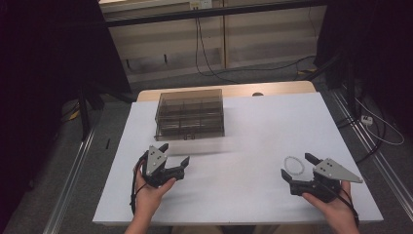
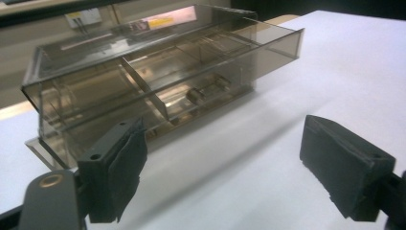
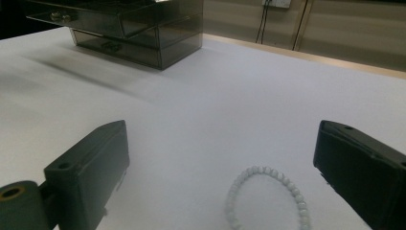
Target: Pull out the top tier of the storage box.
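Between the right gripper's (image 3: 225, 167) wide-apart jaws, a white bead bracelet (image 3: 268, 196) lies untouched on the table (image 3: 230, 105)

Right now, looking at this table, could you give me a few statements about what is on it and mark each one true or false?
1. A white bead bracelet lies flat on the table. True.
2. The bracelet is inside the smoky clear drawer box. False: it lies on the table, in front of the right gripper.
3. The left gripper has its jaws apart with nothing between them. True.
4. The right gripper is clamped shut on the bracelet. False: its jaws stand wide, and the bracelet lies loose between them.
5. The drawer box stands at the far side of the table, nearer the left gripper. True.
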`<state>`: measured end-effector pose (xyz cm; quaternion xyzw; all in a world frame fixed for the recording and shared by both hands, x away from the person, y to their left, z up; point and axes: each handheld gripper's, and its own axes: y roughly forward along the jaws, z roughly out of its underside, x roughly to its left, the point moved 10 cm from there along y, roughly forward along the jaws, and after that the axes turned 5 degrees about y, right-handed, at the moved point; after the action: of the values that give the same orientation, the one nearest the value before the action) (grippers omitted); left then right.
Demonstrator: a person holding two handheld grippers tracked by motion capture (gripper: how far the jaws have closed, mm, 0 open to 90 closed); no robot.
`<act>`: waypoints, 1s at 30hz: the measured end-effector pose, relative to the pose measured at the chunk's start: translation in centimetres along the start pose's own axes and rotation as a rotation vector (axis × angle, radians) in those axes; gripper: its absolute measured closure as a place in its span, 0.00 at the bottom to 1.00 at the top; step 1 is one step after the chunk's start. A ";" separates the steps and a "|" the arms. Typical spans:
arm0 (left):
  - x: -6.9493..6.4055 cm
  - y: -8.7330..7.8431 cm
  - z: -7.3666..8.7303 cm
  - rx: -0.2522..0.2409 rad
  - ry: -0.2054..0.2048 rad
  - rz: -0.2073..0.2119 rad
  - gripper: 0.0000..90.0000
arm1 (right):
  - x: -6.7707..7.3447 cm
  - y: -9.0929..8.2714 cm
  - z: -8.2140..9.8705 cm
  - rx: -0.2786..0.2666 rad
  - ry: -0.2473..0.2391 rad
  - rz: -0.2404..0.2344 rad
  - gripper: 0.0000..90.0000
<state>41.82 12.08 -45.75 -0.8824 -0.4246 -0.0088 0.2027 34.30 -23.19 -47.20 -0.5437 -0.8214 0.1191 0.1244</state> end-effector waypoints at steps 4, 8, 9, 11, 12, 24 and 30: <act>-0.2 -0.1 0.4 0.003 -0.025 0.025 0.16 | -0.3 0.4 0.2 0.027 0.009 0.002 0.09; -0.2 -0.2 0.2 -0.009 -0.022 0.038 0.15 | -0.5 0.7 0.3 0.051 0.018 0.008 0.13; -0.2 -0.2 0.2 -0.008 -0.021 0.036 0.14 | -0.6 0.8 0.3 0.053 0.017 0.008 0.14; -0.1 -0.2 0.4 -0.005 -0.023 0.042 0.13 | -0.7 0.9 0.3 0.063 0.023 0.009 0.15; -0.1 -0.1 0.5 -0.003 -0.025 0.047 0.13 | -0.7 1.0 0.2 0.067 0.023 0.005 0.16; 0.2 -0.3 0.8 0.004 -0.038 0.049 0.13 | -1.1 1.9 0.6 0.123 0.036 -0.006 0.26; 0.3 -0.2 0.9 0.005 -0.045 0.050 0.12 | -0.9 2.4 1.2 0.160 0.031 -0.044 0.40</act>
<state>41.70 12.74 -46.48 -0.8922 -0.4069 0.0171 0.1952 36.31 -23.20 -49.17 -0.5156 -0.8191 0.1730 0.1827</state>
